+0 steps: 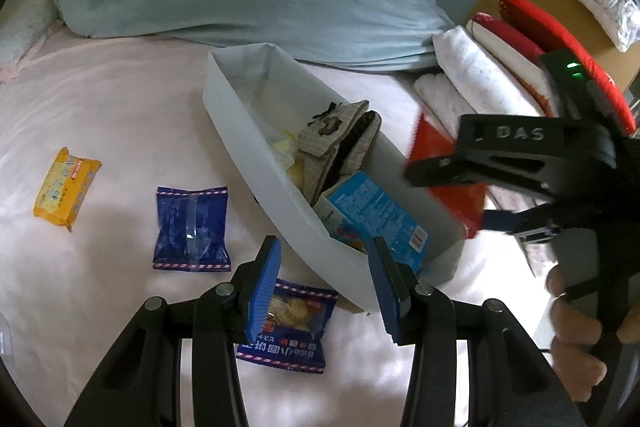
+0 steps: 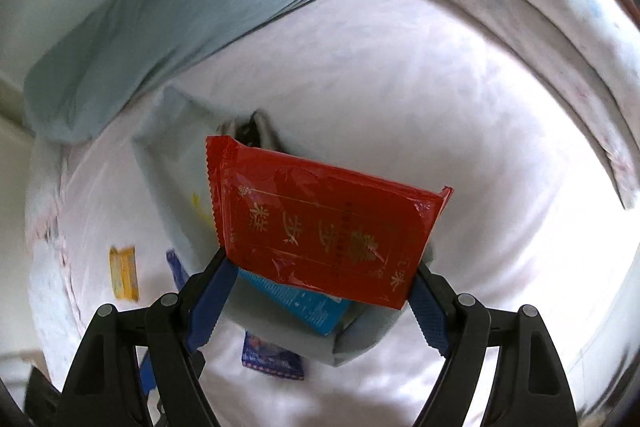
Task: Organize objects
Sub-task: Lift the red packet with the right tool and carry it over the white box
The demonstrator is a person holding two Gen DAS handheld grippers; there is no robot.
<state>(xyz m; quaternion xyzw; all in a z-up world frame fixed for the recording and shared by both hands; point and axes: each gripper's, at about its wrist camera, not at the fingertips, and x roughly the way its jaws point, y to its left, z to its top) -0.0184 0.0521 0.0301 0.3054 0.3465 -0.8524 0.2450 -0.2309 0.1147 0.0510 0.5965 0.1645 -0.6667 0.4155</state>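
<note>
Right gripper (image 2: 320,291): clamped across the width of a red packet (image 2: 328,223), pads at its two short ends; packet held flat, hanging above the near end of the grey bin (image 1: 240,131). In the left wrist view the same gripper (image 1: 476,195) stands just right of the bin's right wall, red wrapper partly hidden behind it; hand (image 1: 576,339) on the handle at the right edge.

Left gripper (image 1: 324,287): jaws apart, gripping nothing; poised over a blue snack packet (image 1: 292,323) lying on the bed sheet (image 1: 120,107) just outside the bin's near corner. Left pad in front of the packet's upper edge; contact cannot be told.

Bin contents, near to far: light blue box (image 1: 380,215) propped at the near end; checked slippers (image 1: 340,143) at mid-length; pale wrappers beneath; far end bare.

Loose on the sheet, left of the bin: second blue packet (image 1: 192,227), well apart from the wall; yellow packet (image 1: 66,193) farther toward the left edge.

Beyond: teal pillow (image 1: 224,3) across the far side; folded linens (image 1: 472,67) at the far right corner.

Step in hand, as judged: depositing the red packet in the bin.

Next move calls for: shifting over open space past the blue box, lowering, then spreading the jaws. Three packets left to gather.
</note>
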